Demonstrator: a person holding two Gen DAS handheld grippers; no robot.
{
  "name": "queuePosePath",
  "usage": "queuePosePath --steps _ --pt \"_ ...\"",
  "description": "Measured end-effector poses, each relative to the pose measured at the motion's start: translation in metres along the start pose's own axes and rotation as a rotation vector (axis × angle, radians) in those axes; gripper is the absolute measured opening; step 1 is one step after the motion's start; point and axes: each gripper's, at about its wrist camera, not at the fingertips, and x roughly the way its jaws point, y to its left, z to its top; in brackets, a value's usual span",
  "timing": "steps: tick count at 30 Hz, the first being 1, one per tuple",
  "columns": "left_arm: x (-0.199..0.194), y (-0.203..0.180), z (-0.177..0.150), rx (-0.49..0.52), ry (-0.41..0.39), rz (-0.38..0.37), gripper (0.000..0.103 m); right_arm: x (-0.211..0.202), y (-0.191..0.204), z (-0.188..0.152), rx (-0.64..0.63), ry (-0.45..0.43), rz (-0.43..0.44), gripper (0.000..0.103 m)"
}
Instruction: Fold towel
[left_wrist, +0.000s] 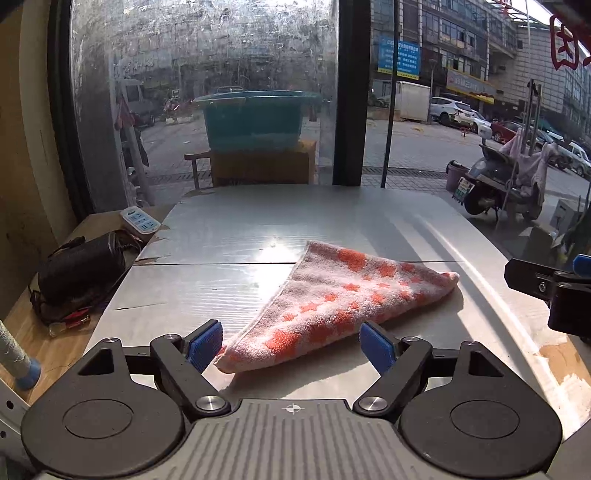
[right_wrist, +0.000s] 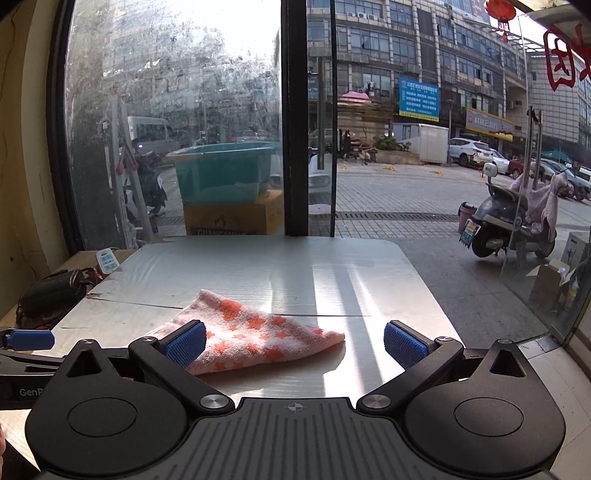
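Sunlit through the shop window, the table (left_wrist: 229, 291) is carrying a towel (left_wrist: 332, 302) already folded into a thick triangle. On the left, the left gripper (left_wrist: 291, 345) is hanging over its near corner, jaws wide and empty; rightward, the right gripper (right_wrist: 295, 343) is gaping too. Any final fold needs matched corners, pressed flat.

Folded towel on a silvery table, seen past the right gripper's spread jaws

The right gripper (right_wrist: 293, 345) has its 2 blue pads (right_wrist: 404, 347) well apart with nothing between them. The pink towel (right_wrist: 258, 338) with orange spots lies folded into a triangle on the table (right_wrist: 258, 266), partly hidden behind the left-hand pad. The left gripper's blue tip (right_wrist: 29, 339) shows at the left edge. Behind the glass stand a teal tub (right_wrist: 221, 173) and a scooter (right_wrist: 509, 221).
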Motion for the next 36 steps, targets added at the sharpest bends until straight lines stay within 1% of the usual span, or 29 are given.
queuePosePath --steps 6,14,18,24,36 --pt "0.001 -0.001 0.000 -0.017 0.006 -0.006 0.083 0.011 0.000 -0.002 -0.013 0.023 -0.007 0.103" --pt "0.005 -0.001 0.001 -0.046 0.027 -0.015 0.083 0.020 0.009 -0.009 -0.052 0.067 0.039 0.103" --pt "0.008 0.001 0.001 -0.062 0.048 -0.016 0.083 0.024 0.006 -0.011 -0.041 0.080 0.024 0.103" --pt "0.011 -0.002 0.003 -0.051 0.049 0.018 0.083 0.026 0.000 -0.010 -0.034 0.091 -0.003 0.103" --pt "0.021 -0.007 0.005 -0.038 0.062 0.063 0.083 0.027 -0.002 -0.013 -0.038 0.111 -0.006 0.103"
